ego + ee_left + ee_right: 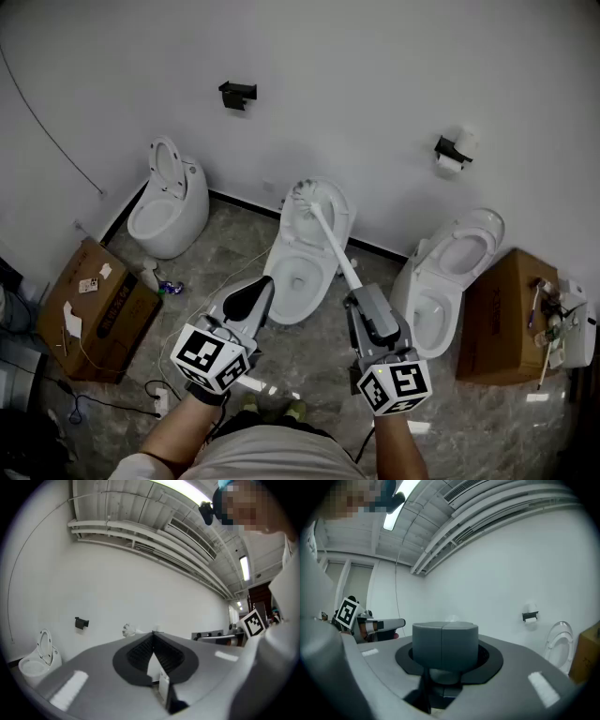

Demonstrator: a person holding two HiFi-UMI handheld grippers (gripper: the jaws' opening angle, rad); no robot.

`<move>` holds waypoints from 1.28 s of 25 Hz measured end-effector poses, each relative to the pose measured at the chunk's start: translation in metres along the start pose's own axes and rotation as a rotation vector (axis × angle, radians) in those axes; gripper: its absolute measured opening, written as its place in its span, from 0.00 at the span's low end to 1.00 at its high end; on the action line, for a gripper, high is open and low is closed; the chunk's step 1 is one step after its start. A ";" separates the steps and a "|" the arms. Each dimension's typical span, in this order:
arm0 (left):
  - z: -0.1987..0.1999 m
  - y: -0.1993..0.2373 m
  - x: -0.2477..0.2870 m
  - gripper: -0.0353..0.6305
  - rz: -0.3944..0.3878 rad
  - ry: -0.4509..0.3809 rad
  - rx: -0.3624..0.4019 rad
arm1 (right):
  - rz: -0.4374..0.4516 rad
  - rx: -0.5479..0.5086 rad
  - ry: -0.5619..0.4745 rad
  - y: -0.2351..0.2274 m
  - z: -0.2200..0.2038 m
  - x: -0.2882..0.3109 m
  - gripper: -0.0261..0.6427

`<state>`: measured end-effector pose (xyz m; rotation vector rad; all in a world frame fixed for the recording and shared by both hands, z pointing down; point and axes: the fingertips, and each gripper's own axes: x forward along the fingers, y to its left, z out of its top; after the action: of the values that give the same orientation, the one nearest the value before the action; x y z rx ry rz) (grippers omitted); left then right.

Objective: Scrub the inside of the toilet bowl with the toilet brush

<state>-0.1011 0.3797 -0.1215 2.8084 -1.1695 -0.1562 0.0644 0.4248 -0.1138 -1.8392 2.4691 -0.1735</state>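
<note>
The middle toilet (286,298) stands white with its lid raised against the wall. A toilet brush with a long white handle (334,248) slants up from my right gripper (356,302), which is shut on the handle's lower end. The dark bristle head (302,193) is up by the raised lid, above the back of the bowl. In the right gripper view the closed jaws hide the handle, and only a pale blur of the brush head (452,618) shows past them. My left gripper (263,289) hovers at the bowl's left rim, shut and empty. Its view shows the brush head (128,630) before the wall.
A second toilet (169,202) stands at the left and a third (448,274) at the right. Cardboard boxes sit at the far left (94,309) and far right (502,319). A paper roll holder (455,150) and a black bracket (237,94) hang on the wall. Cables (103,398) lie on the floor.
</note>
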 end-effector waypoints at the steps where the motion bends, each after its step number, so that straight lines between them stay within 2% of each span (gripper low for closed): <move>1: 0.001 -0.001 0.001 0.06 0.001 -0.001 0.001 | 0.001 0.001 -0.001 -0.002 0.000 0.000 0.28; 14: -0.008 -0.005 0.013 0.06 0.024 0.007 -0.003 | 0.015 0.012 0.004 -0.017 -0.005 -0.001 0.28; 27: -0.028 -0.015 0.028 0.06 0.045 0.028 0.015 | 0.036 0.112 0.028 -0.051 -0.021 -0.014 0.28; 32: -0.023 -0.009 0.033 0.06 0.059 0.025 0.026 | 0.033 0.126 0.040 -0.060 -0.024 -0.012 0.28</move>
<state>-0.0685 0.3641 -0.1016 2.7852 -1.2566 -0.1014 0.1222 0.4206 -0.0829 -1.7608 2.4509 -0.3587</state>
